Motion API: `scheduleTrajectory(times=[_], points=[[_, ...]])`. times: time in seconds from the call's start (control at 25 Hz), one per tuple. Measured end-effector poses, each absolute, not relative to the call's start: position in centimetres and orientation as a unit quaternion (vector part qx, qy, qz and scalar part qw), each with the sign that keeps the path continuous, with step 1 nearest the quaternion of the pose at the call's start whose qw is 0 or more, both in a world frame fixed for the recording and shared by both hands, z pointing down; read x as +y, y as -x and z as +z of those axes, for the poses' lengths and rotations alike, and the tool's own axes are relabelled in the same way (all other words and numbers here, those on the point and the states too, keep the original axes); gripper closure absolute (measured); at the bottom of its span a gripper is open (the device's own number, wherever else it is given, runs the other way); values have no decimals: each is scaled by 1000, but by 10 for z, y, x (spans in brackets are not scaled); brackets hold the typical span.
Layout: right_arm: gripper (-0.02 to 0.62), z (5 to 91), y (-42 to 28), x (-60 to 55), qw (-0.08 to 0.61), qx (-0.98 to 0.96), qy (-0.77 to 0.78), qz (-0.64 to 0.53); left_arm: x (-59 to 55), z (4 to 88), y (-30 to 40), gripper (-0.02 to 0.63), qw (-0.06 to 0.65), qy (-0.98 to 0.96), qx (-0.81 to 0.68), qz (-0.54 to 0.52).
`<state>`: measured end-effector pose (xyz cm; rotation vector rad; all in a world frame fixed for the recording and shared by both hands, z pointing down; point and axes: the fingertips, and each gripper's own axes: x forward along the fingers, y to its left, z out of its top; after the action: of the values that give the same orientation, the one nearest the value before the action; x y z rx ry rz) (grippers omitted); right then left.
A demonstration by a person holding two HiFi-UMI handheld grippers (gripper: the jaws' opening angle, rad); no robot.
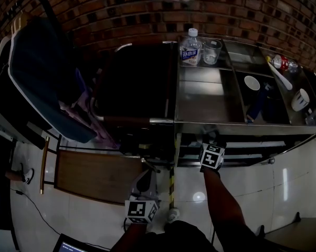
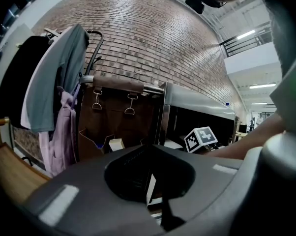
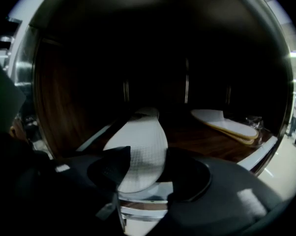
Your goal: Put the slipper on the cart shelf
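Observation:
In the right gripper view a white slipper (image 3: 140, 146) lies sole-up on the cart's dark wooden lower shelf (image 3: 202, 144). Its heel end sits between the spread jaws of my right gripper (image 3: 144, 163), and the pads stand clear of it. Further back on the right of the same shelf lie more white slippers (image 3: 226, 123). From the head view, the right gripper (image 1: 211, 143) reaches in under the steel cart top (image 1: 200, 101), its marker cube showing. My left gripper (image 1: 143, 181) hangs low in front of the cart; its jaws (image 2: 150, 181) look shut with nothing in them.
On the cart top stand a water bottle (image 1: 190, 48), a glass (image 1: 211, 51) and white cups (image 1: 252, 83). A brown bag (image 2: 118, 117) hangs on the cart's side. A clothes rack with jackets (image 1: 40, 72) stands left, with a wooden board (image 1: 95, 175) on the tiled floor.

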<state>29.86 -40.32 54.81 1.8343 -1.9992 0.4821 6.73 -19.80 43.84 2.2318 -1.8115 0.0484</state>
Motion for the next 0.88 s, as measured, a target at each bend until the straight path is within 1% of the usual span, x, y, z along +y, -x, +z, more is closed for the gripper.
scheduleTrajectory(times=[0.16,0.28,0.36,0.52,0.68,0.8,0.88], points=[[368,551,-300,-404,211,-711,-656,140,-196,436,-63,591,128,-768,-627,16],[365,547,-300,-405,210,-718,-651,129,-193,433,-64,591,124,-770,-626,15],[334,529,-301,-402,191,-729,-648,107,-192,430,-65,591,124,-771,-625,13],[336,478,-293,-374,146,-765,-625,55,-193,424,-65,591,122,-772,-624,6],[338,444,-277,-318,129,-801,-583,29,-191,409,-75,591,98,-779,-619,3],[378,433,-263,-272,125,-825,-551,38,-188,397,-87,591,58,-791,-608,12],[438,422,-256,-243,118,-833,-539,40,-184,395,-93,591,47,-797,-603,11]])
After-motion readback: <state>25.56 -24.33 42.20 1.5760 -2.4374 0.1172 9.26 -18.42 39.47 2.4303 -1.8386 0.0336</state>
